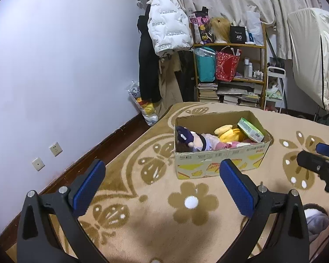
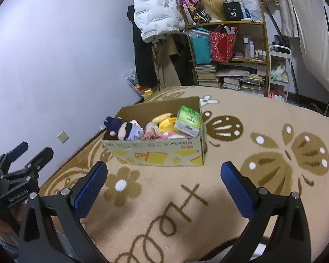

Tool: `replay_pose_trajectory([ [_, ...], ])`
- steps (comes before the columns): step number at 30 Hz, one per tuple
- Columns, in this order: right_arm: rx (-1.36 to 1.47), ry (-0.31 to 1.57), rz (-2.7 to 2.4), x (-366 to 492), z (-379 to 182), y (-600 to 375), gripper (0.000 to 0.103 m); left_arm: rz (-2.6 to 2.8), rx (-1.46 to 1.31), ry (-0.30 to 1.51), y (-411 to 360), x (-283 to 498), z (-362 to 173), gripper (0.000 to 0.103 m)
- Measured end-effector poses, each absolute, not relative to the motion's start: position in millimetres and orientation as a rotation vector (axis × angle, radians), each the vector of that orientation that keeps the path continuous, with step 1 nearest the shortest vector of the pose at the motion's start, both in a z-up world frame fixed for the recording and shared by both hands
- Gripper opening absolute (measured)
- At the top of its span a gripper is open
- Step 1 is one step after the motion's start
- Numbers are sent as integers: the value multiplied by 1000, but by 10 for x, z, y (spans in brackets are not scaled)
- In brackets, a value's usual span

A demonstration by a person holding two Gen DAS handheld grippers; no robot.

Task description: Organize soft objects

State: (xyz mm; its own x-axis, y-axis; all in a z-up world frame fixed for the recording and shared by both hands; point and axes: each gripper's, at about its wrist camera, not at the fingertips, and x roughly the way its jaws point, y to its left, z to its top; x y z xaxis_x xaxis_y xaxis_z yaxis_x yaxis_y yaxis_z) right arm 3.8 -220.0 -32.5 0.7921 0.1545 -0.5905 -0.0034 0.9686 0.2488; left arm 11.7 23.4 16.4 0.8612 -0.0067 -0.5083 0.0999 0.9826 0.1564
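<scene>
A cardboard box stands on the beige flowered blanket. It holds a doll with a dark purple hat, a yellow plush, pink soft pieces and a green tissue pack. My left gripper hovers open over the blanket in front of the box, empty. My right gripper is also open and empty, just short of the box. Each gripper shows at the edge of the other's view.
A white wall with sockets runs along the left. Behind the bed stand a coat rack with a white puffer jacket, a shelf of bags, bottles and stacked books, and a plastic bag on the floor.
</scene>
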Motion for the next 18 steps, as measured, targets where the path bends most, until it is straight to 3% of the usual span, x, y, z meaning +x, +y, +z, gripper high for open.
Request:
replay_pose_trajectory([
  [18, 211, 656, 37, 1, -376, -2139, 103, -72, 208, 590, 162, 214, 26, 103],
])
